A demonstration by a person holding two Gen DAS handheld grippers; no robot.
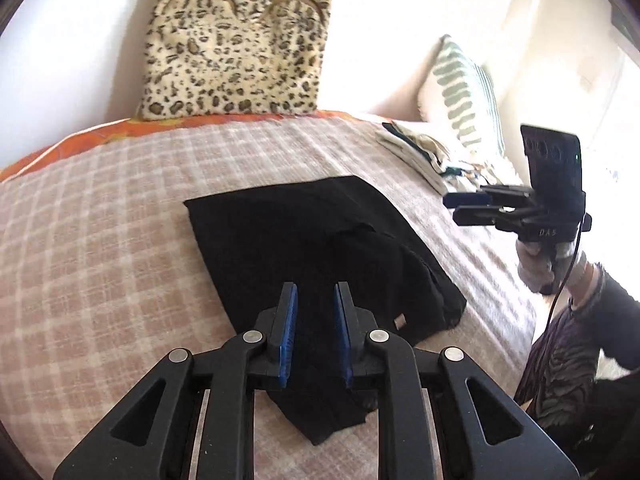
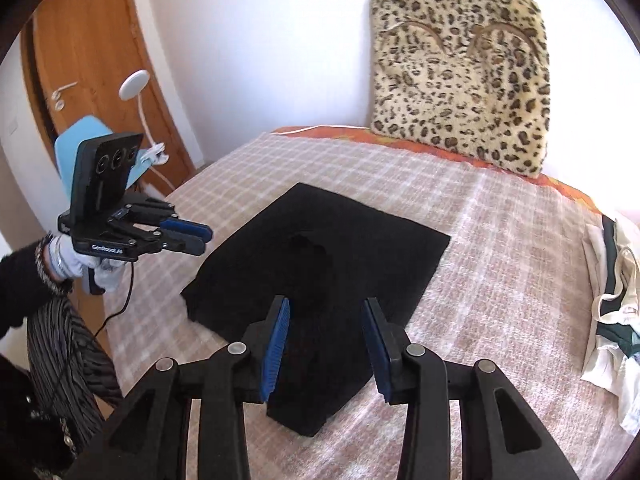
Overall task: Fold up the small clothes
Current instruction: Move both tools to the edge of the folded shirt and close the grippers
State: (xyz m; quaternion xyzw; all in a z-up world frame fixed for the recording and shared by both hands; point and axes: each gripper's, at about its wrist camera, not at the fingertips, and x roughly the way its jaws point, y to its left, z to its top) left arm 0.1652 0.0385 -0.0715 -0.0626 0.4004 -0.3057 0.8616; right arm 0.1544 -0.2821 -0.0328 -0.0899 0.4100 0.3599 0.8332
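Observation:
A black garment lies folded flat on the checked bedspread; it also shows in the right wrist view. My left gripper is open and empty, hovering above the garment's near edge; it also shows at the left of the right wrist view. My right gripper is open and empty above the garment's near corner; it also shows at the right of the left wrist view, held above the bed beside the garment.
A leopard-print cushion leans on the wall at the bed's head. A pile of white and green clothes lies at the bed's right side near a striped pillow. A wooden door and lamp stand left.

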